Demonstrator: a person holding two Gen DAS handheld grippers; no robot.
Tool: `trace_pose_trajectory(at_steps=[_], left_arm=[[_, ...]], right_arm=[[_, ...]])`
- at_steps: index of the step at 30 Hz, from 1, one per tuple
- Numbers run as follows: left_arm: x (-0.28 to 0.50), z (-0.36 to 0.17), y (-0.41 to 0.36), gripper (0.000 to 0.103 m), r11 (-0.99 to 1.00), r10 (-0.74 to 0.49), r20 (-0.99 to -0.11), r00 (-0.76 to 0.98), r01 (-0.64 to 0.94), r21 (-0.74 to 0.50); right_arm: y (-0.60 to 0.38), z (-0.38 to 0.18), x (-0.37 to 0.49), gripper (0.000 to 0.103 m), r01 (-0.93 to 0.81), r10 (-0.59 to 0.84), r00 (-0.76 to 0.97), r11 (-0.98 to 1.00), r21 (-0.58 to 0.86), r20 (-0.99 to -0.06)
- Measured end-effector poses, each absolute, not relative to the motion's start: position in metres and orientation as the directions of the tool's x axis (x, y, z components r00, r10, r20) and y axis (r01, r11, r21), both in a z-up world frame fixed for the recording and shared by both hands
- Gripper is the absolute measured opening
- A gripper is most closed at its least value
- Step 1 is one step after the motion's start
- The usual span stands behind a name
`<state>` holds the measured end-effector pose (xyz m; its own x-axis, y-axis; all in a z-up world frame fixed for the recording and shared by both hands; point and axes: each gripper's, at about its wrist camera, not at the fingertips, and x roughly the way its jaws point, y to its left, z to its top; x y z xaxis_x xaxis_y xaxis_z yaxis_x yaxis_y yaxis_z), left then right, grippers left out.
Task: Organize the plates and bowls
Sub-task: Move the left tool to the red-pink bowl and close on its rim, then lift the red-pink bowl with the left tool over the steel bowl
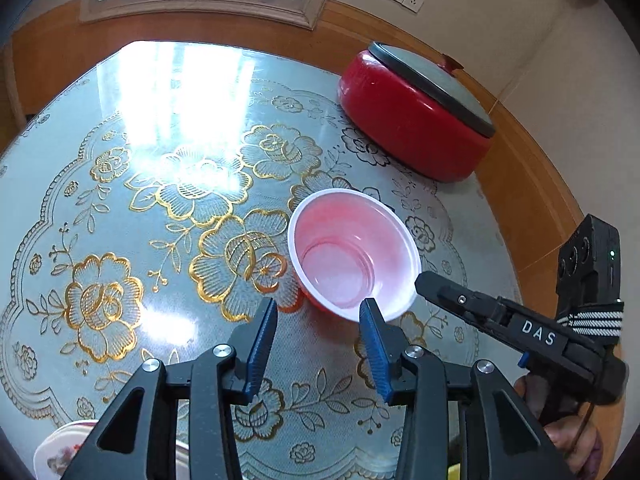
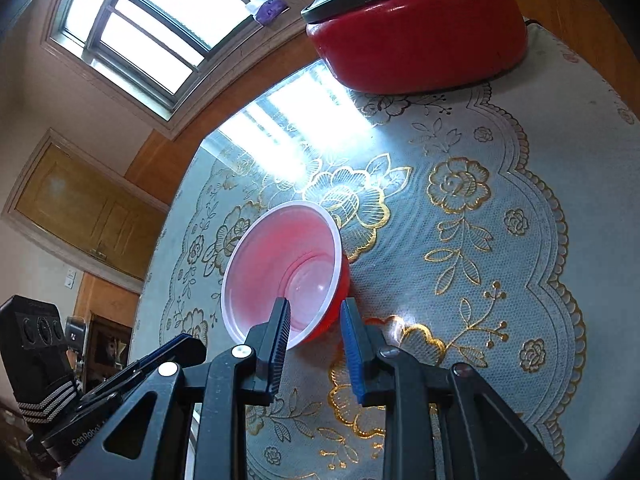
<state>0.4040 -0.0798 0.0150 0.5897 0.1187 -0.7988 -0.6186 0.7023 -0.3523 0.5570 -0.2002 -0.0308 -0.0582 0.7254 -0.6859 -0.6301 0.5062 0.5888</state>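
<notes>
Bright window (image 2: 160, 28) glare; fisheye-warped edges

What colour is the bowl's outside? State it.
Red, with a white rim; the bowl shows it best in the right wrist view.

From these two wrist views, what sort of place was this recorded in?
Most likely a home dining room: a round table under a gold-flowered cover, a red electric griddle near the wall, a red plastic bowl, plus a window and wooden wall panelling.

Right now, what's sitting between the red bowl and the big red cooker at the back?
Nothing: only bare floral tablecloth lies between the red bowl and the red cooker, seen in both wrist views.
</notes>
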Motion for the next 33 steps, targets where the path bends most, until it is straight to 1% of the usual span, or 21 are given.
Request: trace_pose_trajectory(at_steps=[2, 3, 4, 5, 6, 8, 10, 11, 24, 33], left_arm=[[0.411, 0.009, -0.073, 0.042, 0.698, 0.12, -0.807, 0.579, -0.627, -0.346], [0.415, 0.006, -0.07, 0.04, 0.698, 0.123, -0.81, 0.573, -0.63, -0.34], [0.418, 0.002, -0.067, 0.036, 0.697, 0.123, -0.814, 0.567, -0.634, -0.336], [0.421, -0.001, -0.065, 0.034, 0.694, 0.12, -0.817, 0.563, -0.637, -0.337], [0.423, -0.004, -0.063, 0.029, 0.693, 0.114, -0.819, 0.562, -0.636, -0.34], [0.428, -0.007, -0.063, 0.025, 0.704, 0.107, -0.818, 0.565, -0.624, -0.339], [0.434, -0.01, -0.064, 0.017, 0.714, 0.119, -0.821, 0.558, -0.623, -0.32], [0.434, -0.011, -0.065, 0.016, 0.715, 0.121, -0.824, 0.554, -0.624, -0.315], [0.399, 0.008, -0.103, 0.016, 0.752, 0.096, -0.802, 0.589, -0.571, -0.329], [0.372, 0.018, -0.139, 0.016, 0.778, 0.123, -0.787, 0.605, -0.552, -0.302]], right_arm=[[-0.195, -0.035, 0.557, 0.025, -0.635, 0.72, -0.051, 0.512, 0.579, -0.692], [-0.192, -0.037, 0.557, 0.025, -0.634, 0.722, -0.052, 0.51, 0.582, -0.69], [-0.19, -0.039, 0.556, 0.021, -0.636, 0.723, -0.059, 0.504, 0.584, -0.688], [-0.188, -0.041, 0.556, 0.019, -0.64, 0.719, -0.061, 0.504, 0.58, -0.692], [-0.188, -0.043, 0.555, 0.018, -0.641, 0.715, -0.057, 0.508, 0.575, -0.697], [-0.187, -0.045, 0.555, 0.012, -0.647, 0.714, -0.05, 0.51, 0.567, -0.699], [-0.188, -0.045, 0.552, 0.011, -0.658, 0.711, -0.034, 0.513, 0.551, -0.702], [-0.19, -0.045, 0.552, 0.01, -0.659, 0.712, -0.029, 0.514, 0.549, -0.702], [-0.223, -0.031, 0.541, 0.01, -0.652, 0.743, -0.051, 0.481, 0.586, -0.667], [-0.249, -0.027, 0.519, 0.01, -0.66, 0.751, -0.056, 0.466, 0.589, -0.657]])
